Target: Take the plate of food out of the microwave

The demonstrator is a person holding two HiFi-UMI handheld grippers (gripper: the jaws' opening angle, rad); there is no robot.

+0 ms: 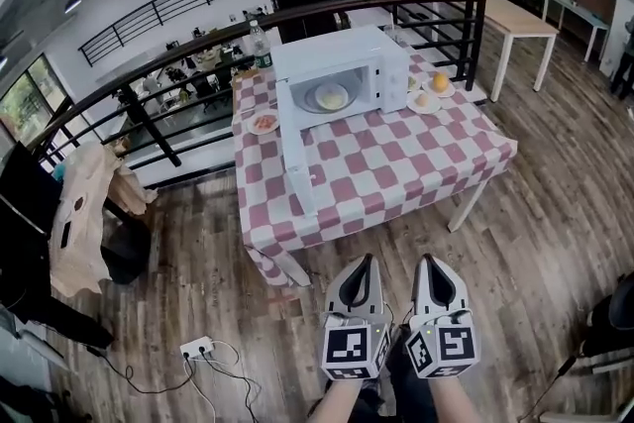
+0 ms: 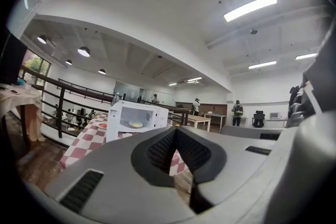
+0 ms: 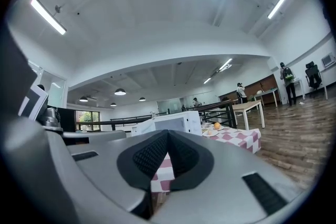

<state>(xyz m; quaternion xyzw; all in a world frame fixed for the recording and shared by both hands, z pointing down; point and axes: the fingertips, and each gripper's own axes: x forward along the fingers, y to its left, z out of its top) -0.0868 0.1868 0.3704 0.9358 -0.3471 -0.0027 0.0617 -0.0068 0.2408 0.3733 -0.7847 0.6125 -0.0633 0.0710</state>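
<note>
A white microwave (image 1: 342,74) stands on a table with a red-and-white checked cloth (image 1: 396,163). Its door (image 1: 298,154) hangs open toward me on the left. Inside lies a white plate of yellowish food (image 1: 331,97). Both grippers hover over the wooden floor well in front of the table, apart from it. My left gripper (image 1: 365,263) is shut and holds nothing, and so is my right gripper (image 1: 432,263). In the left gripper view the microwave (image 2: 137,118) and its plate (image 2: 136,124) show far beyond the shut gripper (image 2: 176,131). The right gripper (image 3: 168,134) points at the microwave (image 3: 173,122) too.
A small plate of food (image 1: 264,122) lies left of the microwave; a plate (image 1: 424,102) with an orange (image 1: 439,81) lies to its right. A bottle (image 1: 259,45) stands behind. A black railing (image 1: 188,50) runs behind the table. A power strip (image 1: 197,348) lies on the floor at left.
</note>
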